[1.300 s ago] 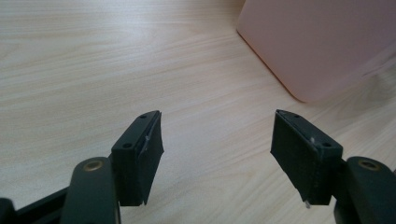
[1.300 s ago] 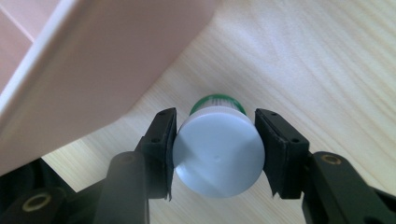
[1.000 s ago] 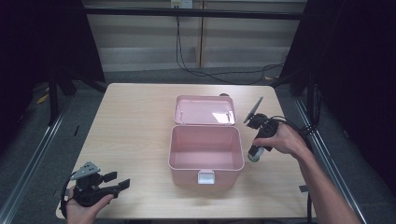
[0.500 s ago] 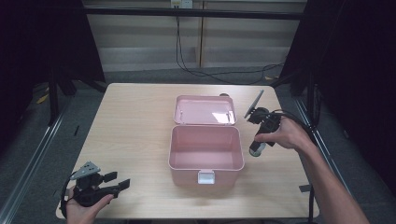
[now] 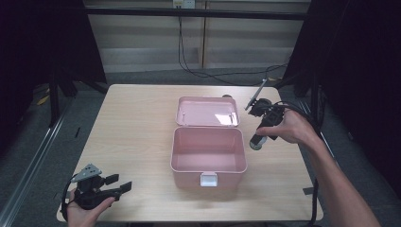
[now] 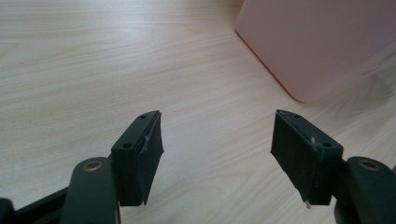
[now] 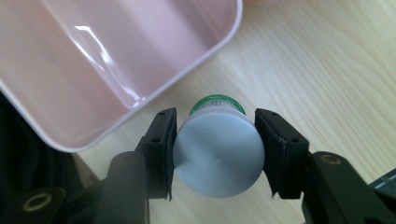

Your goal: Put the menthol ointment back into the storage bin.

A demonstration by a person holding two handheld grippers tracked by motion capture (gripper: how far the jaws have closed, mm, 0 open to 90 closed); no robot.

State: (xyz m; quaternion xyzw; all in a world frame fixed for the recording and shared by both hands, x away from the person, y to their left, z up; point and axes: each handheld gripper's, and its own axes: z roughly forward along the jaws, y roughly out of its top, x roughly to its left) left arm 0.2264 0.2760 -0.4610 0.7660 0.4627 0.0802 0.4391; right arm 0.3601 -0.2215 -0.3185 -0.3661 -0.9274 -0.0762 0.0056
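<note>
Drifting toward the counter's far right edge, right hand-held gripper (image 5: pixel 256 142) pinching a white-capped bottle (image 7: pixel 218 149) beside the pink box (image 5: pixel 208 156); left hand-held gripper (image 5: pixel 118 184) idling, spread.

The right gripper (image 7: pixel 215 154) has its two black jaws pressed against the sides of a grey-capped bottle (image 7: pixel 217 156) with a green band below the cap. Behind it lies the pink lid (image 7: pixel 116 60), hollow side up, on the light wooden table (image 7: pixel 327 70).

Pink box (image 5: pixel 208 156), pale wood-grain table (image 5: pixel 137 132), white-capped green-banded bottle (image 7: pixel 217 149).
</note>
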